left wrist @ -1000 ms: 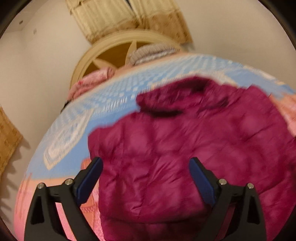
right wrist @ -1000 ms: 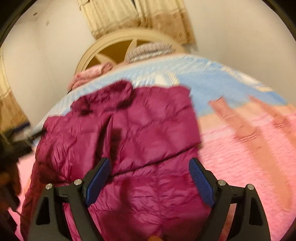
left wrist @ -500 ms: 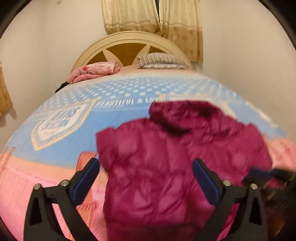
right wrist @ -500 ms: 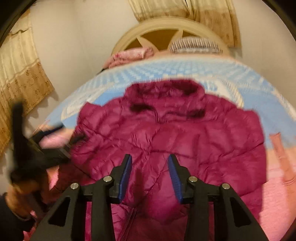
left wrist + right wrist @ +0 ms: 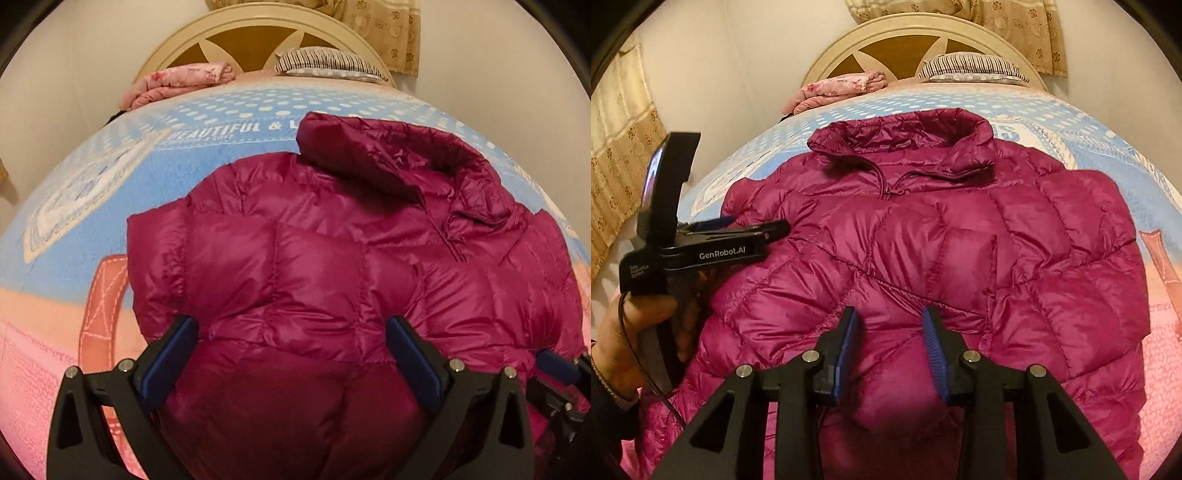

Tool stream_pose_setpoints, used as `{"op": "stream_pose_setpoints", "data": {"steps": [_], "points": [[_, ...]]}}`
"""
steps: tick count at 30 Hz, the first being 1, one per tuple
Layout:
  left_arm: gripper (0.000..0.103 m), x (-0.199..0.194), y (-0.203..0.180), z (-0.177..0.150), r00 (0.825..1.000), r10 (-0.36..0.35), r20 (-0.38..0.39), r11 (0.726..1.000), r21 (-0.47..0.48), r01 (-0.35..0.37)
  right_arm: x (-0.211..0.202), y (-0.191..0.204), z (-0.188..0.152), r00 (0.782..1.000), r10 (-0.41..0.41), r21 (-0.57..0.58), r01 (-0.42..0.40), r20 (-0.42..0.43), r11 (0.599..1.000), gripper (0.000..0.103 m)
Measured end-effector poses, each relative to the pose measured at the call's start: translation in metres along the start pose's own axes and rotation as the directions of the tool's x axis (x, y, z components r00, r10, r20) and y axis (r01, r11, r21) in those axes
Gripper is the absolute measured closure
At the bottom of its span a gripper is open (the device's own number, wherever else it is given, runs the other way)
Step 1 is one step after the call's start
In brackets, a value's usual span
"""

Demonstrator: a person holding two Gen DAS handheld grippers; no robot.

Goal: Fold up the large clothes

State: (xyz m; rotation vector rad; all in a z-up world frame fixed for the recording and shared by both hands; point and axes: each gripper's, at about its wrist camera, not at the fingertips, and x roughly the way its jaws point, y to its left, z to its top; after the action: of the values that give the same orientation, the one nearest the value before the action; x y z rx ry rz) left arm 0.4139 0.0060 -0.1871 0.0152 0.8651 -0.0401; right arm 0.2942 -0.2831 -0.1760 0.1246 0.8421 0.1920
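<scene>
Fingers of the left gripper are spread wide above the magenta puffer jacket; the right gripper stands part-spread, gripping nothing. The jacket lies flat mid-bed — collar toward the headboard — on the bedspread.

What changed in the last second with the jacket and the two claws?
The right claw narrowed from wide open to a partial gap and swung from the jacket's right side to its middle. The left claw remains wide open over the jacket's left part. Neither grips anything. The jacket still lies flat on the bed.
</scene>
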Motion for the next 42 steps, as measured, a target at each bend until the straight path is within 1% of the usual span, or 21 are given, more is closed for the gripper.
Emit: {"op": "stream_pose_setpoints", "data": {"steps": [1, 3, 4, 7, 9, 10, 12, 13, 15, 17, 18, 20, 25, 29, 36, 42], "points": [[0.0, -0.002, 0.0, 0.0, 1.0, 0.007, 0.009, 1.0, 0.0, -0.007, 0.0, 0.0, -0.001, 1.0, -0.001, 0.0, 0.001, 0.0, 1.0, 0.065], [0.0, -0.017, 0.0, 0.0, 0.998, 0.029, 0.051, 1.0, -0.012, -0.028, 0.002, 0.0, -0.002, 1.0, -0.004, -0.001, 0.004, 0.0, 1.0, 0.065], [0.0, -0.023, 0.0, 0.001, 0.998, 0.027, 0.065, 0.999, -0.019, -0.026, 0.003, 0.0, -0.002, 1.0, -0.004, -0.001, 0.004, 0.002, 1.0, 0.065], [0.0, -0.048, -0.006, 0.008, 0.992, -0.001, 0.129, 0.999, -0.042, 0.007, 0.003, -0.001, -0.005, 1.0, -0.001, 0.005, 0.001, 0.015, 1.0, 0.065], [0.0, -0.061, -0.019, 0.015, 0.988, -0.031, 0.153, 0.999, -0.025, 0.035, 0.002, 0.0, -0.005, 1.0, -0.001, 0.004, 0.001, 0.019, 1.0, 0.065], [0.0, -0.061, -0.025, 0.018, 0.988, -0.038, 0.152, 0.999, -0.01, 0.04, 0.002, 0.0, -0.006, 1.0, -0.005, 0.013, 0.005, 0.025, 1.0, 0.065], [0.0, -0.054, -0.043, 0.023, 0.991, -0.033, 0.128, 0.999, 0.041, 0.028, 0.001, -0.002, -0.006, 1.0, 0.005, 0.022, -0.006, 0.029, 1.0, 0.065], [0.0, -0.048, -0.047, 0.025, 0.993, -0.029, 0.114, 0.999, 0.048, 0.023, 0.0, -0.003, -0.007, 0.999, 0.013, 0.03, -0.014, 0.033, 0.999, 0.065], [0.0, -0.024, -0.049, 0.025, 0.999, -0.023, 0.042, 0.999, 0.036, 0.021, -0.001, -0.005, -0.008, 0.999, 0.025, 0.04, -0.027, 0.037, 0.999, 0.065], [0.0, -0.003, -0.046, 0.02, 1.0, 0.001, -0.023, 1.0, 0.023, 0.0, -0.002, -0.006, -0.008, 0.999, 0.031, 0.047, -0.033, 0.04, 0.998, 0.065], [0.0, 0.006, -0.04, 0.017, 0.999, 0.01, -0.039, 1.0, 0.009, -0.01, -0.001, -0.006, -0.008, 0.999, 0.033, 0.049, -0.035, 0.04, 0.998, 0.065], [0.0, 0.009, -0.032, 0.013, 1.0, 0.006, -0.024, 1.0, -0.013, -0.007, -0.001, -0.006, -0.008, 0.999, 0.028, 0.05, -0.03, 0.042, 0.998, 0.065], [0.0, 0.017, -0.017, 0.009, 0.998, -0.028, -0.051, 0.998, -0.061, 0.025, -0.001, -0.006, -0.007, 0.999, 0.027, 0.045, -0.029, 0.04, 0.999, 0.065], [0.0, 0.021, -0.024, 0.009, 0.998, 0.004, -0.058, 0.999, -0.036, -0.006, 0.0, -0.004, -0.007, 0.999, 0.021, 0.04, -0.023, 0.039, 0.999, 0.065], [0.0, 0.022, -0.02, 0.01, 0.998, -0.015, -0.058, 0.999, -0.049, 0.012, 0.001, -0.003, -0.007, 0.999, 0.016, 0.036, -0.017, 0.035, 0.999, 0.065], [0.0, 0.024, -0.024, 0.011, 0.998, 0.019, -0.058, 0.999, -0.029, -0.021, 0.003, 0.002, -0.007, 0.999, -0.016, 0.012, 0.015, 0.028, 1.0, 0.065]]}}
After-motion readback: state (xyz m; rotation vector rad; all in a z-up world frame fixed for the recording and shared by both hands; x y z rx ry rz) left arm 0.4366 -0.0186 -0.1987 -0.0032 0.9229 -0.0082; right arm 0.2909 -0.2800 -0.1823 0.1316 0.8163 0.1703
